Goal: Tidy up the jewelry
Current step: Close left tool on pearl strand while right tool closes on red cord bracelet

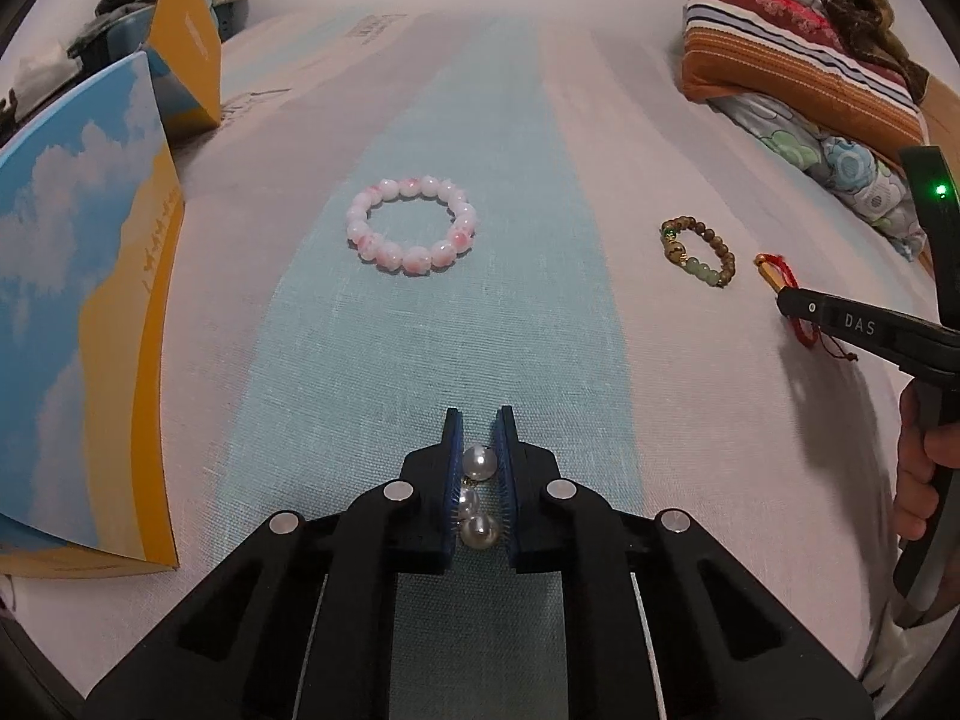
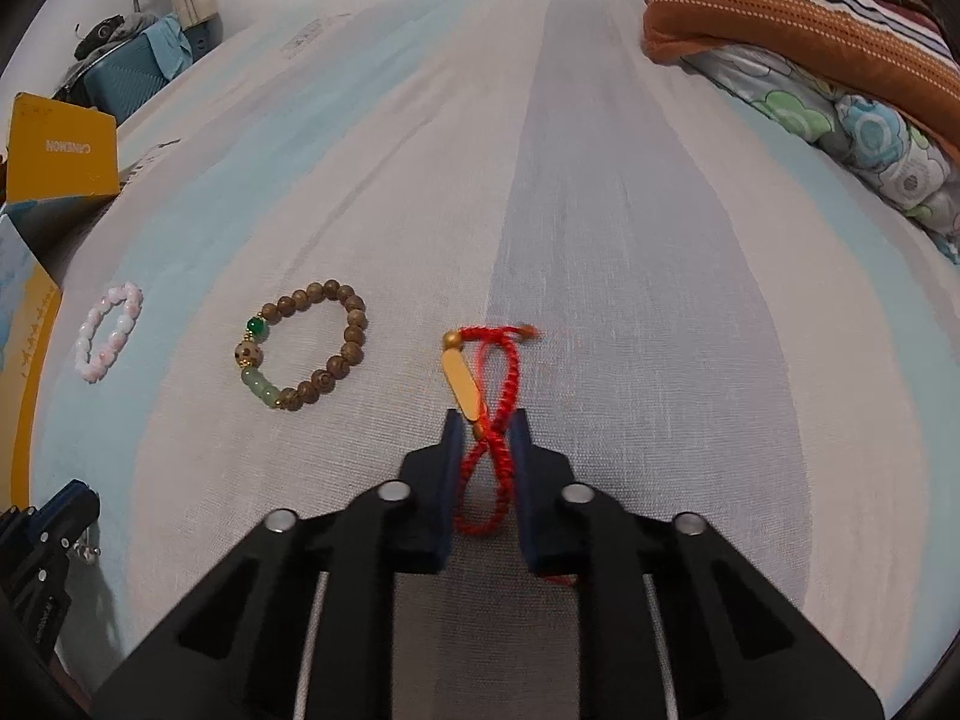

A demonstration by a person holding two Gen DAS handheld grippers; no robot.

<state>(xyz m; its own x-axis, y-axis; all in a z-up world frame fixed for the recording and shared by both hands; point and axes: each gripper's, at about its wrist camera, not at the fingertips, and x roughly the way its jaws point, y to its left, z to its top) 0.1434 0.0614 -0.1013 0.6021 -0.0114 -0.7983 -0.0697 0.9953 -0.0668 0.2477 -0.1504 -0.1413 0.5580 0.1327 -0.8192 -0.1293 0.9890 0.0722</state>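
Note:
My left gripper (image 1: pixel 478 420) is shut on a pearl piece (image 1: pixel 478 462) with gold links, held between its blue pads just above the striped bedsheet. A pink-and-white bead bracelet (image 1: pixel 412 224) lies ahead of it. A brown wooden bead bracelet (image 2: pixel 306 347) with green beads lies left of my right gripper (image 2: pixel 487 420). The right gripper's jaws are close around a red cord bracelet (image 2: pixel 495 414) with a gold bar; the cord is twisted into a figure eight between the pads. The right gripper also shows in the left wrist view (image 1: pixel 786 303).
An open blue-and-yellow box (image 1: pixel 78 312) with a raised yellow lid (image 1: pixel 183 30) stands at the left. Folded striped and floral bedding (image 1: pixel 798 60) lies at the far right. A teal suitcase (image 2: pixel 129 75) stands beyond the bed's far-left edge.

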